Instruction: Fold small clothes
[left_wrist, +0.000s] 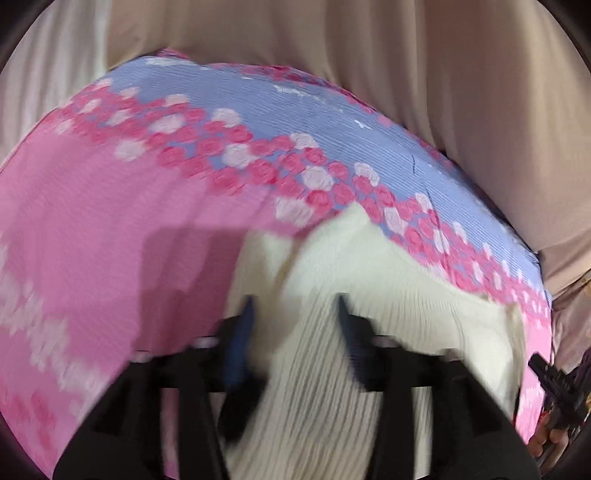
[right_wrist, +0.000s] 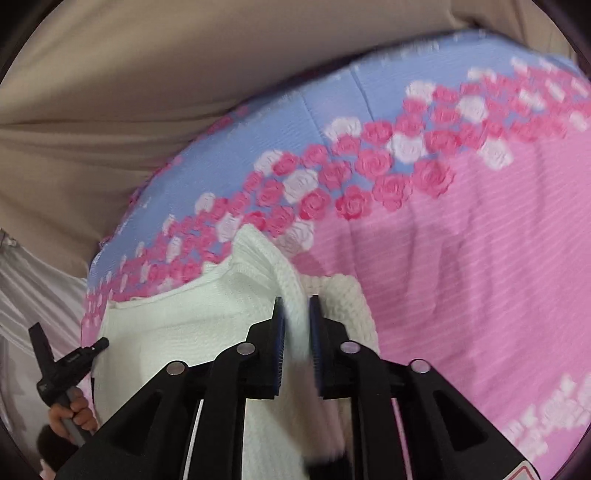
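Note:
A small cream-white knitted garment (left_wrist: 388, 280) lies on a pink and blue rose-patterned cloth (left_wrist: 110, 206). In the left wrist view my left gripper (left_wrist: 295, 306) has its fingers spread, with a ribbed band of the garment running between them; the view is blurred. In the right wrist view my right gripper (right_wrist: 295, 306) is shut on a knitted fold of the white garment (right_wrist: 177, 325), pinching it between the blue pads (right_wrist: 279, 332). The rest of the garment spreads to the left of it.
The rose-patterned cloth (right_wrist: 461, 258) covers a raised surface. Beige drapes (left_wrist: 406, 66) hang behind it and also show in the right wrist view (right_wrist: 110, 92). The other hand-held gripper shows at the right edge (left_wrist: 557, 387) and at the left edge (right_wrist: 62, 365).

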